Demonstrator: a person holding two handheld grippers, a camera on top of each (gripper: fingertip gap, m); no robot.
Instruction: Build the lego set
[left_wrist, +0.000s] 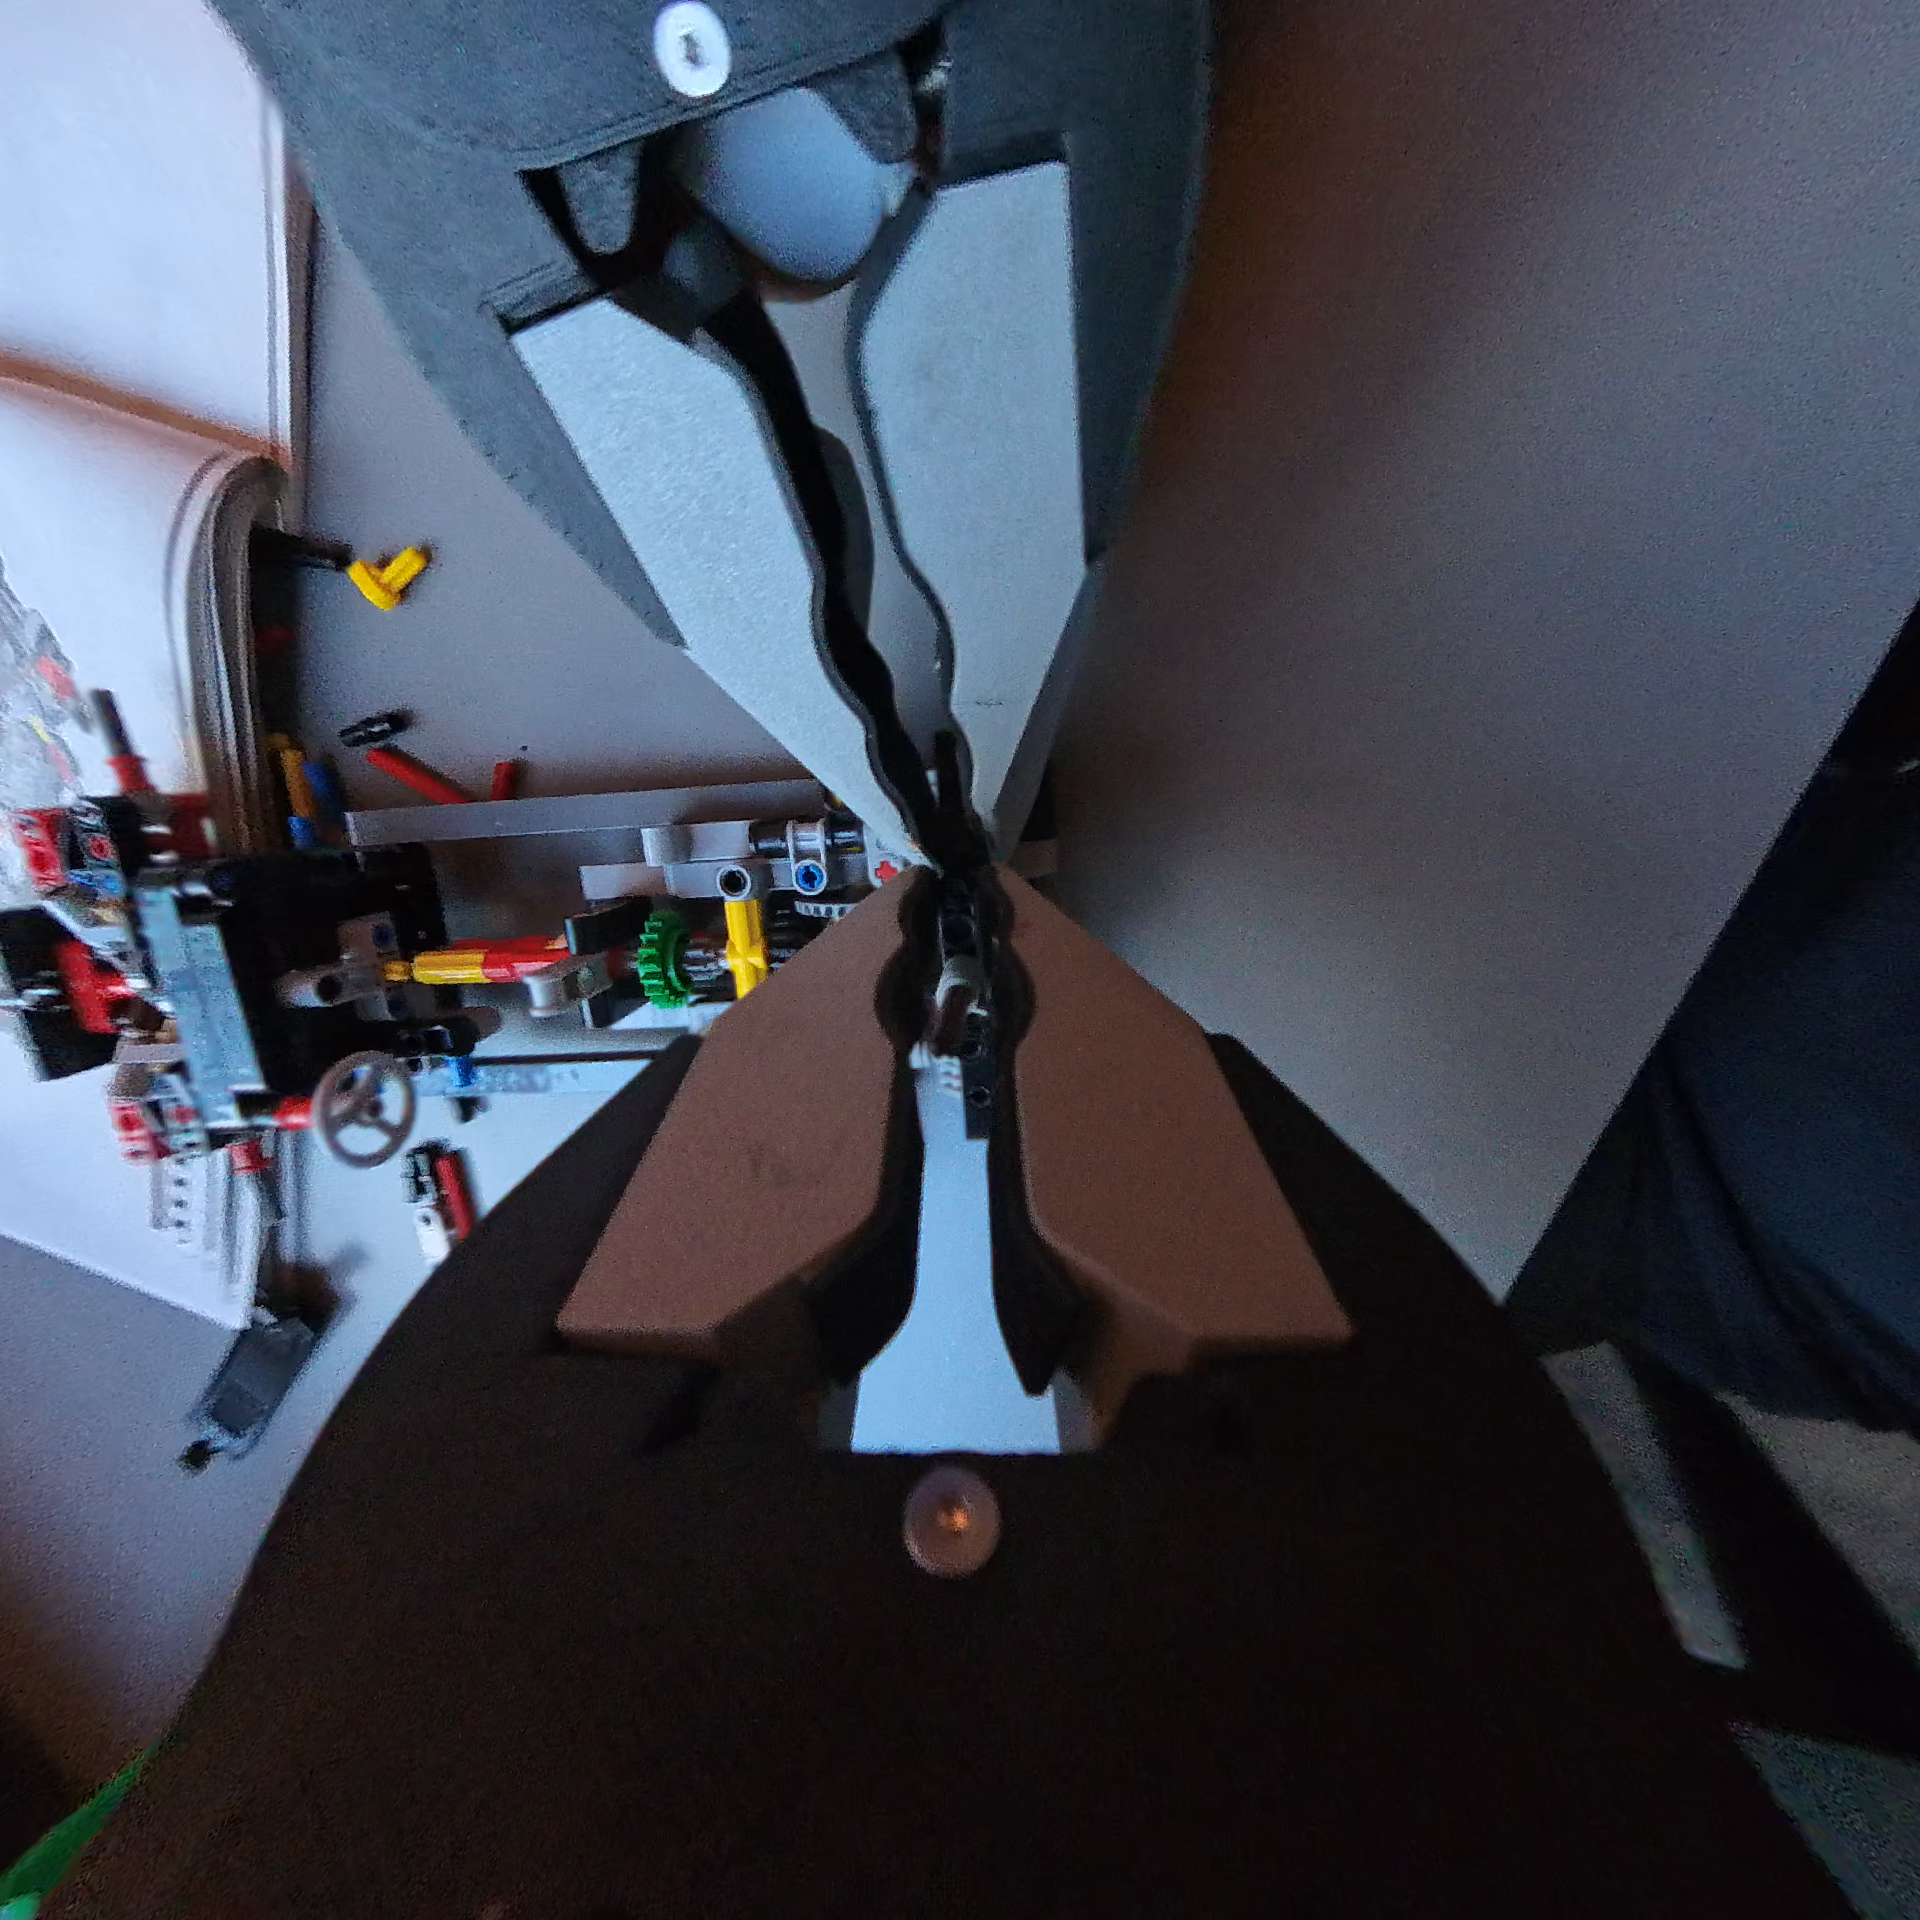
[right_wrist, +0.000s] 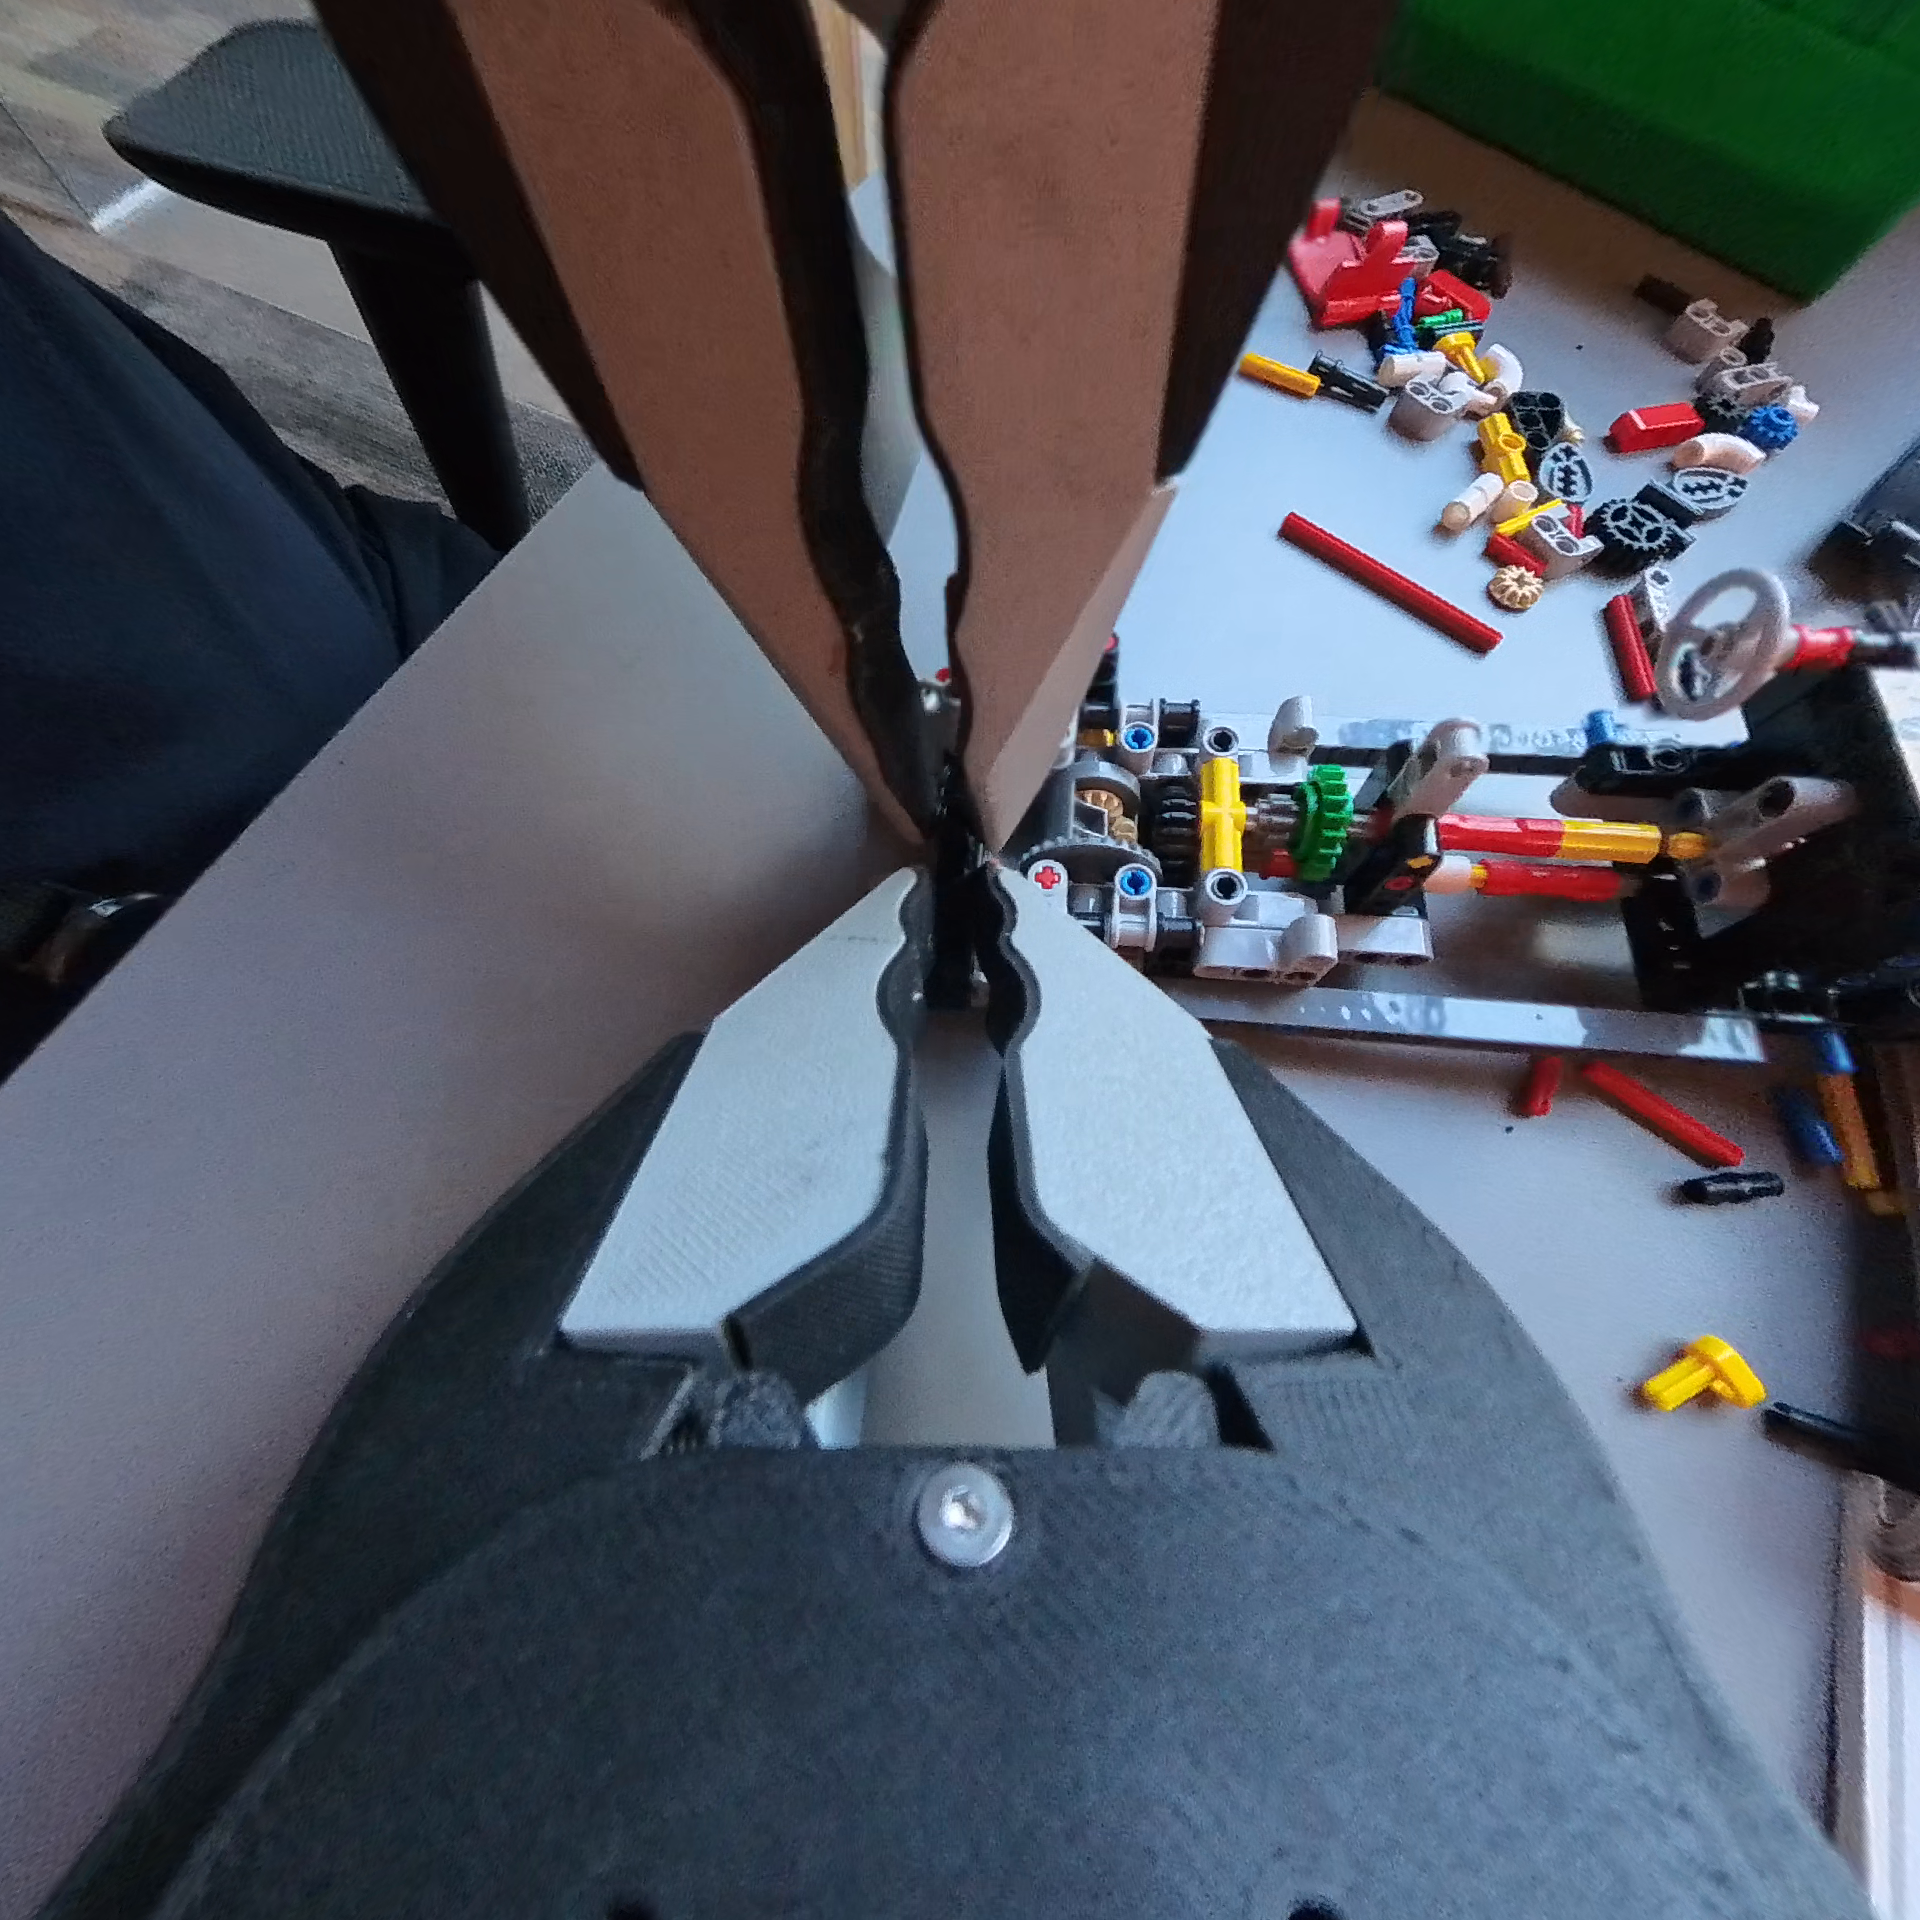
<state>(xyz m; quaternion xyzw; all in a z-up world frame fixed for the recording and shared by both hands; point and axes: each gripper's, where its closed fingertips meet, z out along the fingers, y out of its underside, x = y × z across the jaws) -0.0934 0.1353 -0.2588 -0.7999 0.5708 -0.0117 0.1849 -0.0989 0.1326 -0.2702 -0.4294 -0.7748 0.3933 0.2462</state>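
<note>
1. The two hand-held grippers meet tip to tip just inside the counter edge. To their left in the right wrist view, the grey top runs bare to the edge. Beyond it lie a dark trouser leg and a black chair.
2. The left hand-held gripper, with brown fingers, is pinched on a thin black beam with holes. Its pads press both sides.
3. The right hand-held gripper, with grey fingers, is nipped on the other end of the same black beam, which stands up between its wavy pads.
4. The beam sits at the near end of a brick-built chassis lying on the counter just right of the tips. It shows one green gear and one yellow cross connector.
5. One grey steering wheel stands at the model's far end.
6. A pile of loose small parts lies beyond the model, too many to count. One long red axle lies between pile and model.
7. One yellow angled piece lies alone near the right side. A green box stands at the far corner.
</note>
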